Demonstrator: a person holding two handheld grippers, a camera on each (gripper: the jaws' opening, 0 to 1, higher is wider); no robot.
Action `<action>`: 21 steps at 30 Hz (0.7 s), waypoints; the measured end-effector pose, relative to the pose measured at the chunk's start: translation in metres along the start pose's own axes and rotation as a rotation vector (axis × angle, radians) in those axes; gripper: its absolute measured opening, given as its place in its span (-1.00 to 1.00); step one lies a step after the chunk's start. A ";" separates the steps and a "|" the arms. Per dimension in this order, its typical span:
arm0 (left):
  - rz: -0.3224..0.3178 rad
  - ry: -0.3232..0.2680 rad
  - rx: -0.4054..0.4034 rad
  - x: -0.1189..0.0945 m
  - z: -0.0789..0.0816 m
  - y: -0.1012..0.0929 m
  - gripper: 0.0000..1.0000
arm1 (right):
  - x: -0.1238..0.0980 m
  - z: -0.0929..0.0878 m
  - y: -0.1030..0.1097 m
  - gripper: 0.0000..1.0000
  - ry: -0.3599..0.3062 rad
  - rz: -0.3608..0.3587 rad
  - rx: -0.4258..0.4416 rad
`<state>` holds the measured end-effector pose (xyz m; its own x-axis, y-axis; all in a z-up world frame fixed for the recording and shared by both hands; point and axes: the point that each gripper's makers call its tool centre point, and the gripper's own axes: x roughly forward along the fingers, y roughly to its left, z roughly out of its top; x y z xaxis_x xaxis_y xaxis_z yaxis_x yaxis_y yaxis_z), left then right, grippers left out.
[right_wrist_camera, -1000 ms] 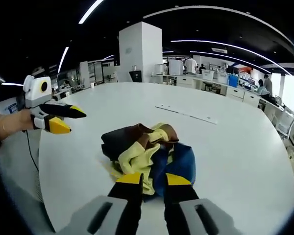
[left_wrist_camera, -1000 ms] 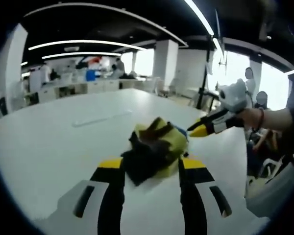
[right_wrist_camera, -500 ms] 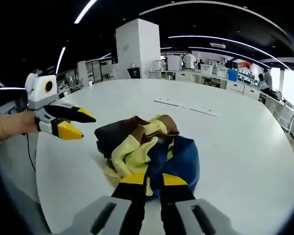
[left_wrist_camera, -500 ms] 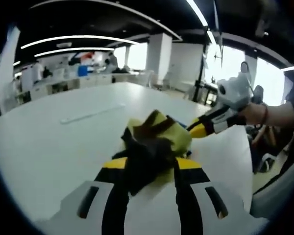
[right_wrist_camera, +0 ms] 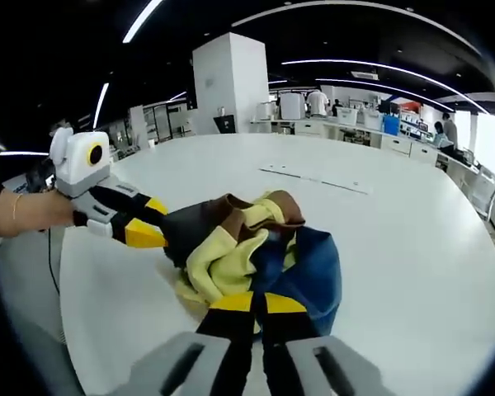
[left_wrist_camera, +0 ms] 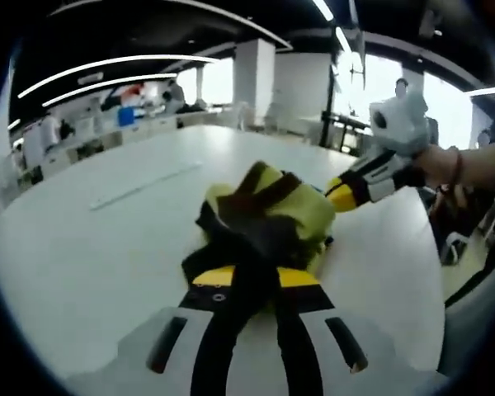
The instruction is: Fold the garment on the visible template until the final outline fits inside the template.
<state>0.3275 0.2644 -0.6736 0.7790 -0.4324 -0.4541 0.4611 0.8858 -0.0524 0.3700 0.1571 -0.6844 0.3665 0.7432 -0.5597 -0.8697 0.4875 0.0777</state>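
A wide white surface (right_wrist_camera: pixel 412 247) carries the garment (right_wrist_camera: pixel 256 252), a bunched heap of yellow, brown and blue cloth lying near its front edge. The left tool (left_wrist_camera: pixel 249 279) has its jaws pressed onto the dark brown side of the heap, and the right tool (right_wrist_camera: pixel 258 304) pinches the yellow and blue fold nearest it. A thin pale strip (right_wrist_camera: pixel 318 178) lies well beyond the garment.

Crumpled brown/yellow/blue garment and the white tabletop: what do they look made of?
Crumpled brown, yellow and blue garment: soft woven or knit fabric, matte, judging by its limp folds and bunching; the exact fibre can't be told. White tabletop: hard, smooth laminate or painted board by the look, with a faint sheen and no visible grain.
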 end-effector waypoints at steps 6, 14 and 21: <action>-0.003 0.014 0.007 0.002 -0.002 -0.001 -0.92 | 0.000 0.000 0.001 -1.00 0.000 -0.010 -0.022; -0.023 -0.023 -0.027 -0.005 0.002 -0.005 -1.00 | -0.006 0.003 -0.001 -1.00 -0.010 -0.022 -0.013; -0.022 -0.049 -0.065 -0.011 0.010 -0.007 -1.00 | -0.015 0.010 -0.004 -1.00 -0.033 -0.031 -0.009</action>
<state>0.3201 0.2612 -0.6597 0.7898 -0.4580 -0.4080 0.4507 0.8845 -0.1205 0.3717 0.1486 -0.6682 0.4042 0.7425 -0.5342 -0.8605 0.5067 0.0531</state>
